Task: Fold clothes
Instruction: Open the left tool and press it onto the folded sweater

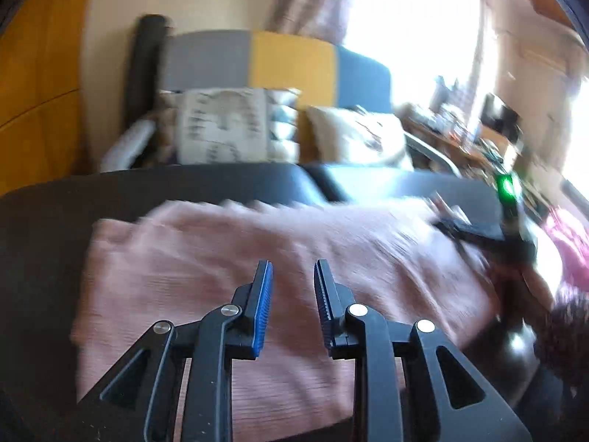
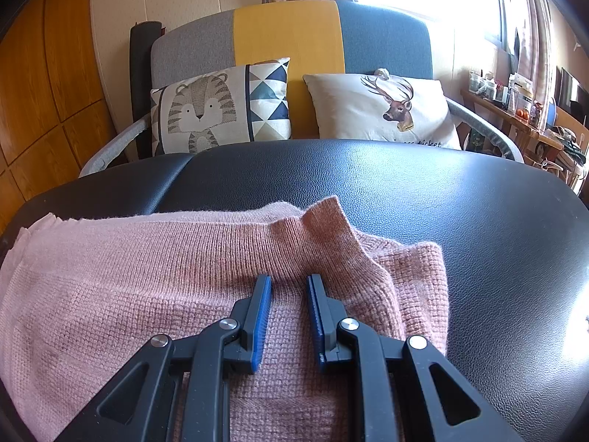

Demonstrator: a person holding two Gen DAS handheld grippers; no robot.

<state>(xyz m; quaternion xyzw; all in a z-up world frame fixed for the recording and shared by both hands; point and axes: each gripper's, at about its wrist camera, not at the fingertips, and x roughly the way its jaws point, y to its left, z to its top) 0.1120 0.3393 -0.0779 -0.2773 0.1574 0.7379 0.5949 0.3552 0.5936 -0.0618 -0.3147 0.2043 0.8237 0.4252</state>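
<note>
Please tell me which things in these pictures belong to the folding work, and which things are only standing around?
Belonging to the job:
- pink knitted garment, lying on the black padded surface
- left gripper, jaws apart, nothing between them
- right gripper, jaws apart over the knit

Just lying about:
- tiger cushion
- deer cushion
- colour-block sofa
- cluttered shelf

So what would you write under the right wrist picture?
Right gripper open over a folded pink sweater on a black table.

Pink knitted garment (image 2: 154,280), apparently a sweater, lies folded flat on the black padded surface (image 2: 460,221), one corner upturned.
</note>
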